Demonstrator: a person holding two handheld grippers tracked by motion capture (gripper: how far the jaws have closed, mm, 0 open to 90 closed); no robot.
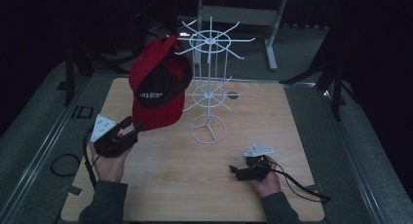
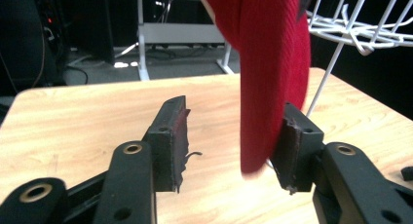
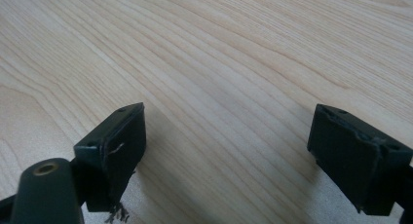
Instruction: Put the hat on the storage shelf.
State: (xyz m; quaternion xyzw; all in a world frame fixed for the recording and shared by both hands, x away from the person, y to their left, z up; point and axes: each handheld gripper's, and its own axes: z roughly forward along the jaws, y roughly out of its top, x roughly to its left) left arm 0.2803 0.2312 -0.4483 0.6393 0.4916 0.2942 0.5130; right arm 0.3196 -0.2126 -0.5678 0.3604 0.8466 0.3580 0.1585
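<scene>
Red cap (image 1: 159,85): hangs on white wire rack (image 1: 209,87) near the table's (image 1: 160,180) far edge. Left gripper (image 1: 132,129): jaws apart, cap's lower edge between them, against one pad. Right gripper (image 1: 234,171): jaws apart, nothing between, near front-right corner.

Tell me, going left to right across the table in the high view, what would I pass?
Left gripper → red cap → white wire rack → right gripper.
</scene>
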